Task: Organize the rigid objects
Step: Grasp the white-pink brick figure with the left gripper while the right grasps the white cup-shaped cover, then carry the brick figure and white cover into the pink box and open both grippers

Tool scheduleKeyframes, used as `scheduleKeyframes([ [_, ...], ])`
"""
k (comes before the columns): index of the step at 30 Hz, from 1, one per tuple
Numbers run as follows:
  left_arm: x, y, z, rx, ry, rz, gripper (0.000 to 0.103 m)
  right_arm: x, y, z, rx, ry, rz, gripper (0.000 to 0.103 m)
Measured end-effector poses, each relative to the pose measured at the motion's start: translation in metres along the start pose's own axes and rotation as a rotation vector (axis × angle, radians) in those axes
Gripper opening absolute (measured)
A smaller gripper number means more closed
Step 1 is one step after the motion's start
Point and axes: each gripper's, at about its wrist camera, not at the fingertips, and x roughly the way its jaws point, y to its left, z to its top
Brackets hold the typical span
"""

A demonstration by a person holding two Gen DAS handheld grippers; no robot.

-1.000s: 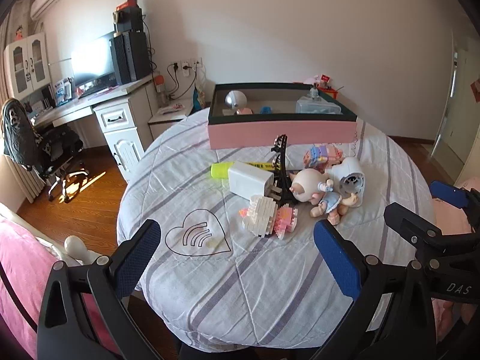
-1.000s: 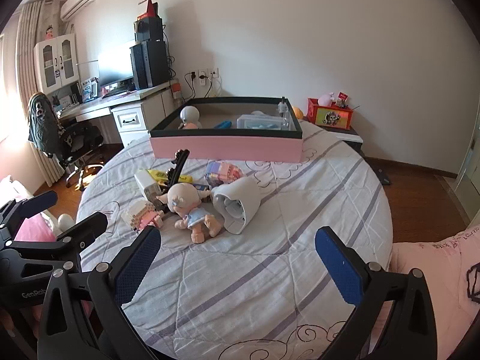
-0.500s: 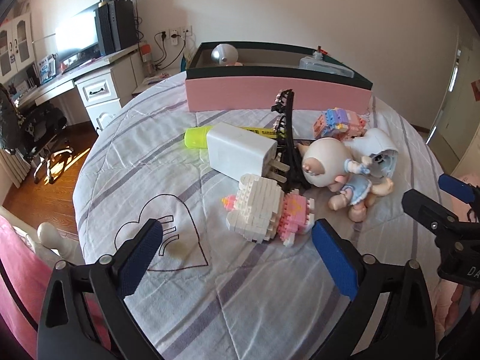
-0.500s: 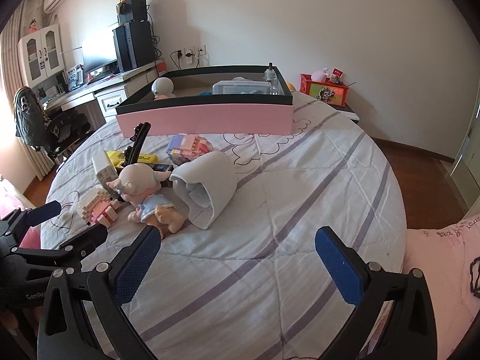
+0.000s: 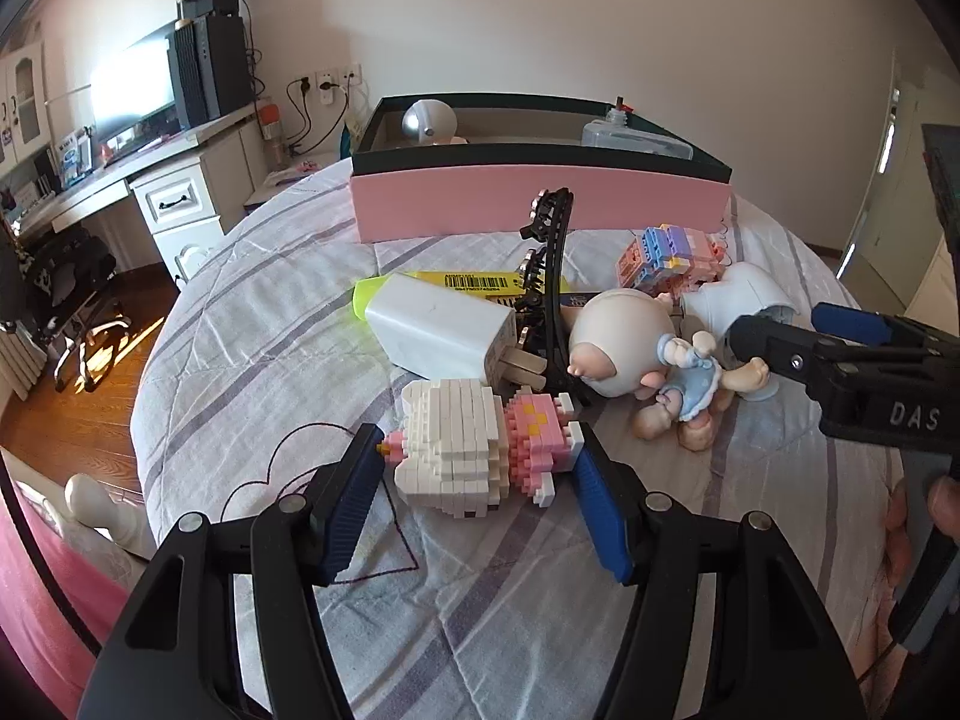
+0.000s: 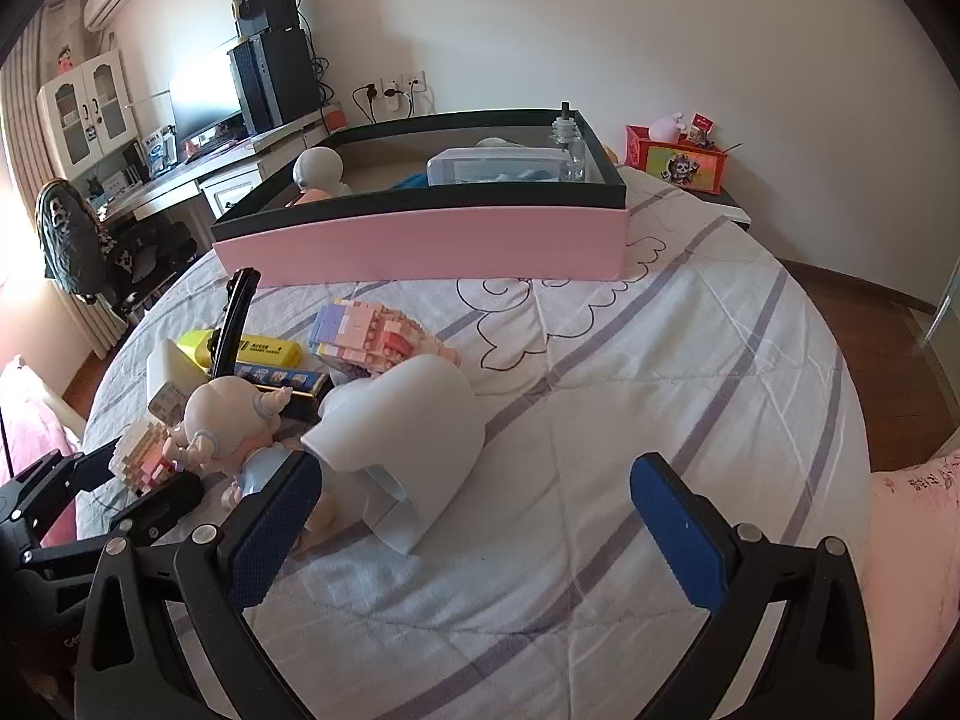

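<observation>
White and pink bricks make up the small block figure (image 5: pixel 480 447) lying on its side at the lower middle of the left wrist view, on the striped quilt (image 5: pixel 288 324). The left gripper (image 5: pixel 480 504) straddles it; its jaws have just been closing and now stand narrow, the blue pads at the figure's two ends, though whether they press on it cannot be told. In the right wrist view the same figure is half hidden behind the doll (image 6: pixel 234 426) at the left edge.

The right gripper (image 6: pixel 474 516) has its jaws wide, nothing between them but the lower end of the white hollow housing (image 6: pixel 414 420), which neither pad touches; its left pad hides the doll's legs.

Behind the block figure lie one white plug adapter (image 5: pixel 438 330), one yellow highlighter (image 5: pixel 468 282) partly covered by it, one black model tower (image 5: pixel 552 276) leaning over the pile, and a second, pastel block figure (image 5: pixel 666 252). A dark flat box (image 6: pixel 282 381) under the doll is hard to make out.

One pink-sided tray (image 6: pixel 420 240) with a dark rim stands across the upper middle; its wall cuts off the contents, of which a clear lidded box (image 6: pixel 498 165), a small bottle (image 6: pixel 567 126) and a round grey-headed toy (image 6: pixel 318 171) show.
</observation>
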Motion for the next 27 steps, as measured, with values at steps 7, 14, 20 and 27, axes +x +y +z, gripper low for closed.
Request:
scheduleKeyframes([
  [7, -0.001, 0.008, -0.001, -0.020, 0.004, -0.006, 0.063, 0.024, 0.006, 0.011, -0.012, 0.057, 0.139, 0.088],
  [14, -0.008, 0.008, 0.003, -0.017, -0.020, -0.008, 0.063, 0.022, 0.012, 0.009, -0.048, 0.044, 0.141, 0.063],
  [20, -0.028, 0.002, 0.013, 0.009, -0.079, -0.005, 0.063, -0.004, 0.011, 0.006, -0.055, -0.033, 0.121, 0.063],
  [27, -0.048, -0.012, 0.037, 0.050, -0.148, -0.007, 0.063, -0.037, 0.012, 0.016, -0.075, -0.110, 0.108, 0.063],
])
